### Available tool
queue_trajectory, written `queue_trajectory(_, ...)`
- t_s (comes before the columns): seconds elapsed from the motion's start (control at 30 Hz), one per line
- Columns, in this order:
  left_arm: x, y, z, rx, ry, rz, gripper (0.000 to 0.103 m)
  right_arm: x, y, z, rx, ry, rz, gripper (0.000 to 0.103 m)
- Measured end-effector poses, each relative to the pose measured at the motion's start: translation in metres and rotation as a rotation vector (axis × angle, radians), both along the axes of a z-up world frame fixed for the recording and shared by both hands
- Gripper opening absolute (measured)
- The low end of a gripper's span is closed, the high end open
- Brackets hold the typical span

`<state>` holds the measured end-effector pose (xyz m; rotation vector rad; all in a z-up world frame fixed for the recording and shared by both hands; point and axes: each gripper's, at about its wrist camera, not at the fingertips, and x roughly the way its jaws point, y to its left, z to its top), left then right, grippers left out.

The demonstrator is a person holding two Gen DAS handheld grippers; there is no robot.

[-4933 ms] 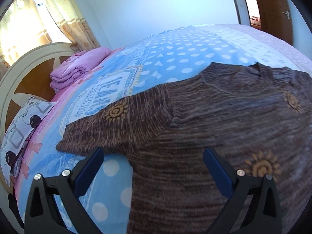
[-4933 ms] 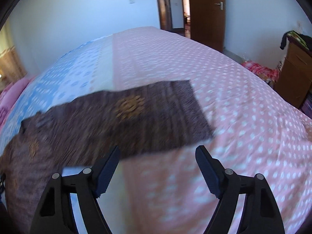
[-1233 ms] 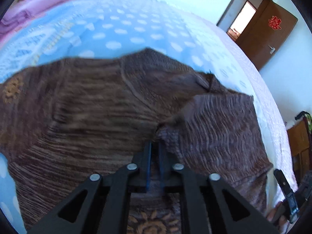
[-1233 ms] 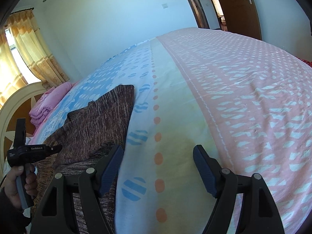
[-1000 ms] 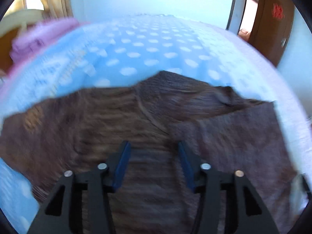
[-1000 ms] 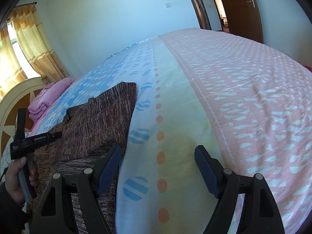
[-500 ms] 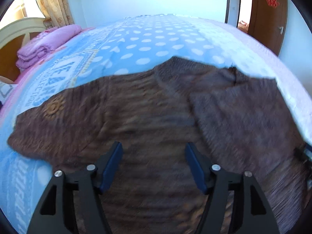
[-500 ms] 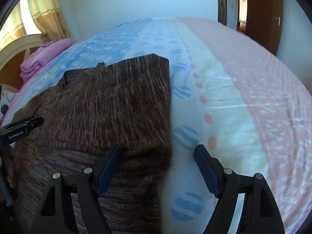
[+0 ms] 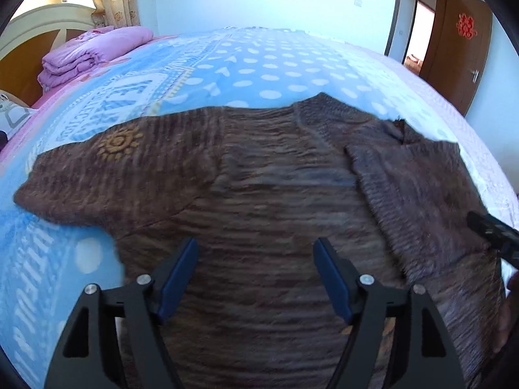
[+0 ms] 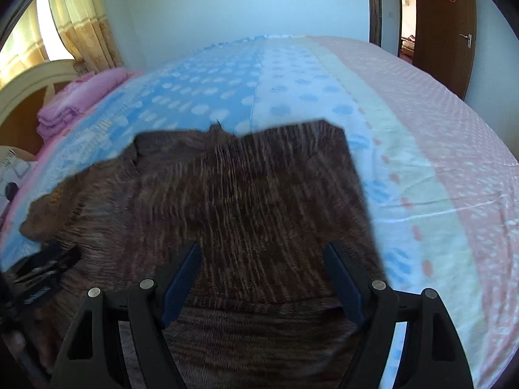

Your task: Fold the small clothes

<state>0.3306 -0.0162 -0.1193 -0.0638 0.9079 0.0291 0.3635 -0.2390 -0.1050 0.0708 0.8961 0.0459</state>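
A brown striped knit sweater (image 9: 266, 194) lies flat on the bed. Its right sleeve (image 9: 418, 194) is folded inward over the body. Its left sleeve (image 9: 107, 168), with a gold sun motif, lies spread out to the left. My left gripper (image 9: 256, 275) is open and empty, just above the sweater's body. My right gripper (image 10: 262, 278) is open and empty, above the folded sleeve (image 10: 259, 191). Part of the right gripper shows at the right edge of the left wrist view (image 9: 489, 230). Part of the left gripper shows at the lower left of the right wrist view (image 10: 45, 272).
The bed sheet (image 9: 246, 68) is blue with white dots, and pale and pink (image 10: 438, 136) to the right. A folded pink blanket (image 9: 87, 55) lies by the headboard (image 9: 35, 29). A brown door (image 9: 460, 52) stands at the far right.
The left gripper let go of the folded right sleeve, opened, and drew back left over the sweater's body. The right gripper swung left from bare sheet to above the folded sleeve.
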Motion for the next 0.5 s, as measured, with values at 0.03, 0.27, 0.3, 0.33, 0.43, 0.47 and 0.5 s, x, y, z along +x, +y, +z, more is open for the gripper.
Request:
queue_trajectory(0.03,-0.003,0.007,0.001,0.019,0.004,-0.003,0.076,0.001,0.004,-0.008,-0.030,0.011,-0.001,0.078)
queue_trajectory(0.27,-0.011,0.078,0.008,0.133,-0.011,0.073,0.079,-0.010,0.014,-0.010,-0.103,-0.009,-0.010,0.078)
queue_trajectory(0.3,-0.009,0.097,0.009,0.147,-0.006,0.110,0.079,-0.013,0.016,-0.010,-0.117,-0.017,-0.011,0.078)
queue_trajectory(0.33,-0.008,0.112,0.009,0.149,-0.004,0.142,0.079,-0.014,0.017,-0.010,-0.122,-0.021,-0.011,0.078)
queue_trajectory(0.43,-0.008,0.159,0.010,0.147,0.000,0.239,0.079,-0.016,0.015,-0.010,-0.108,-0.023,-0.013,0.078)
queue_trajectory(0.47,-0.009,0.174,0.011,0.146,-0.004,0.273,0.079,-0.014,0.014,-0.010,-0.104,-0.025,-0.013,0.078)
queue_trajectory(0.5,-0.009,0.184,0.010,0.145,-0.006,0.298,0.079,-0.015,0.013,-0.010,-0.101,-0.028,-0.014,0.078)
